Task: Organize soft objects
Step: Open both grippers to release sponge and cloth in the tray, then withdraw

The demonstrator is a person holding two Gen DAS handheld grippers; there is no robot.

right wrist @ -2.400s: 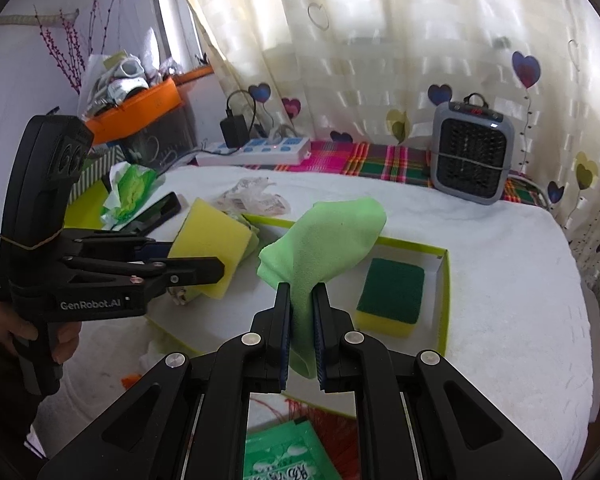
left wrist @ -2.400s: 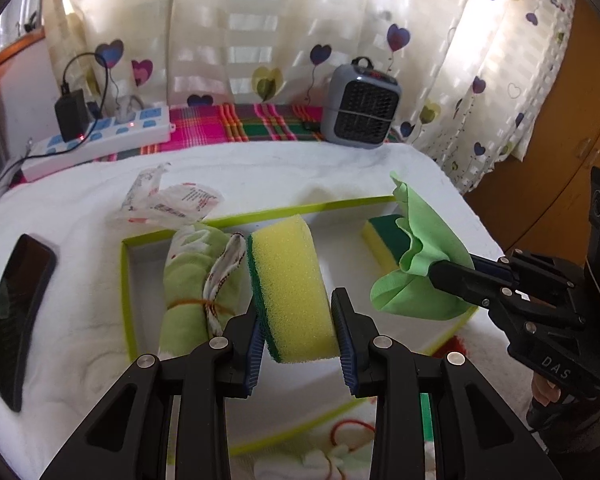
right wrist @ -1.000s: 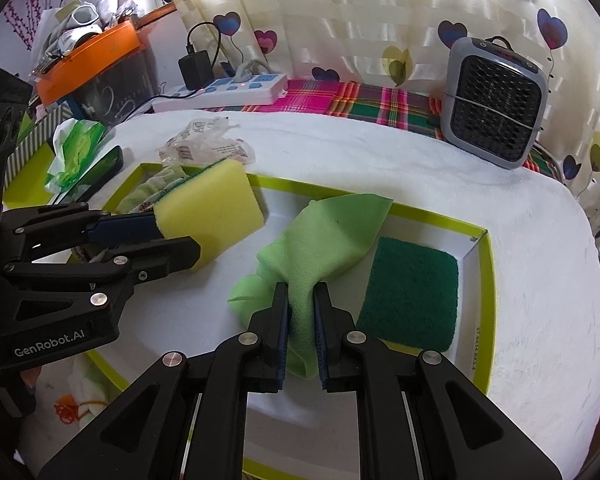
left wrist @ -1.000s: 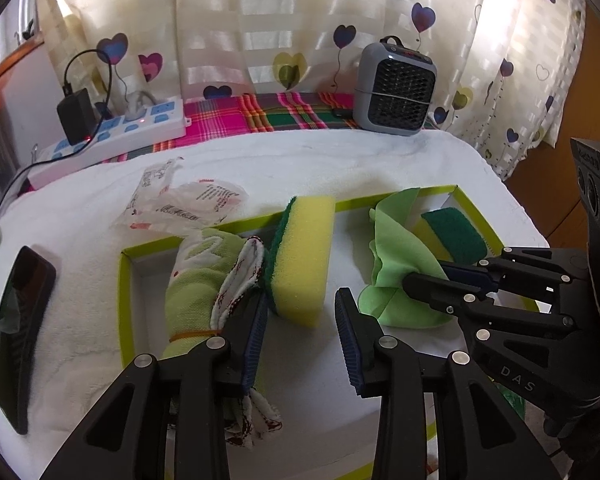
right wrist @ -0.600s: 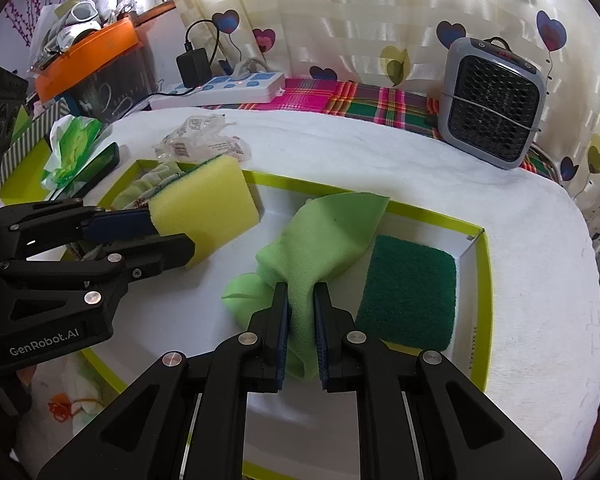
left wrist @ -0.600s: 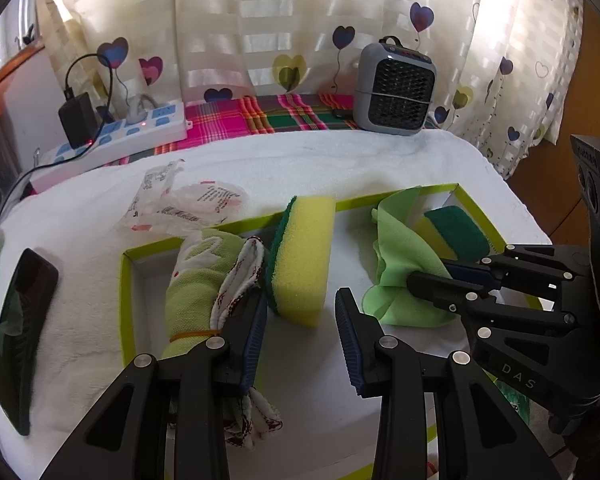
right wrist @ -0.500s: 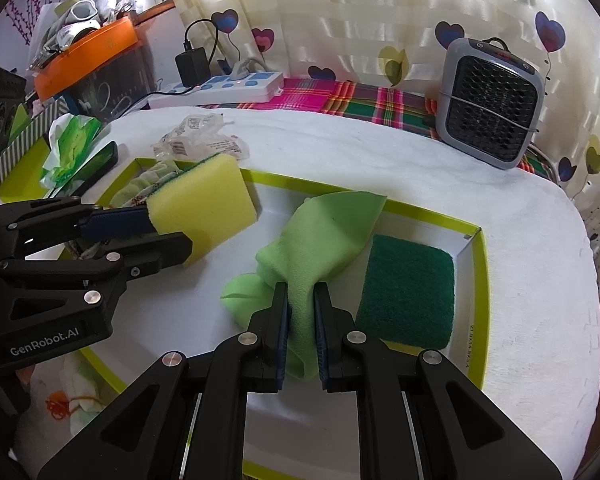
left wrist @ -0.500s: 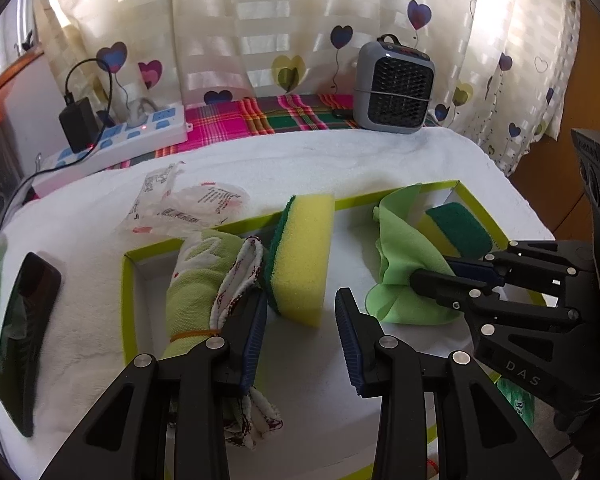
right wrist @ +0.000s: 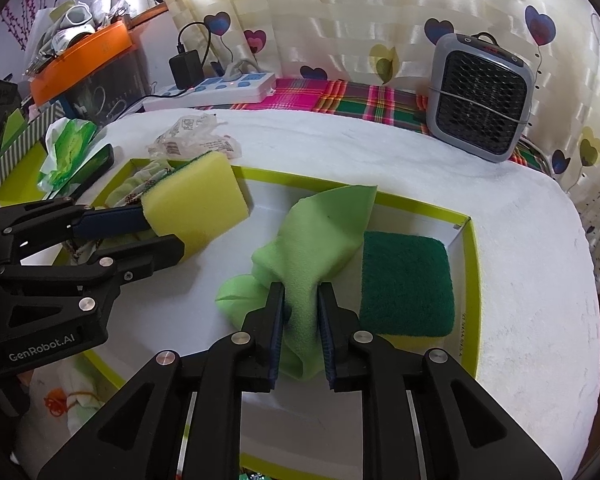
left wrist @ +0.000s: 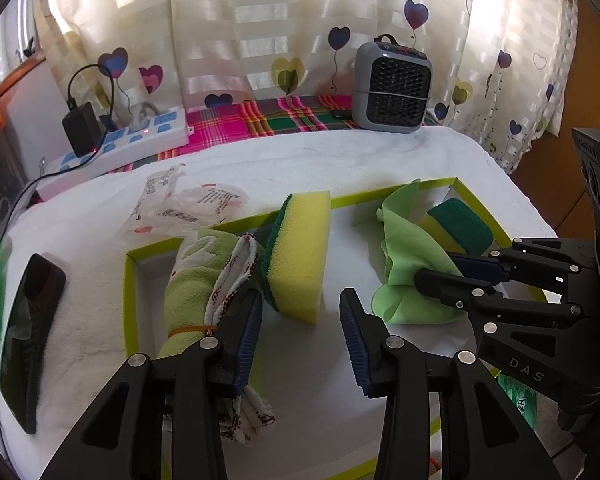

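Nearest on the left, the left gripper (left wrist: 300, 300) has just been opening its jaws. They are apart now and do not squeeze the yellow sponge (left wrist: 300, 248). The sponge stands on its edge in the box (right wrist: 474, 280), just past the finger tips. It leans on the rolled towel (left wrist: 192, 280) to its left, and I think that is why it does not fall over. On the right, the right gripper (right wrist: 301, 288) has also just been opening its jaws a little. The green cloth (right wrist: 316, 232) is between them, but the grip looks loose, with a dark gap on one side. The bottom of the cloth sits on the box floor. Its top leans toward the flat sponge (right wrist: 404, 280) at the right end of the box. It looks like both soft things were set down in a row so the box stays tidy, and now they are being let go. Outside the box, a black phone (left wrist: 28, 328) lies on the left. A crinkly plastic bag (left wrist: 184, 204) lies behind the box. Far away are a power strip (left wrist: 140, 140) on the left, a small grey heater (left wrist: 392, 88) on the right, and a curtain with hearts (left wrist: 260, 20) behind them.
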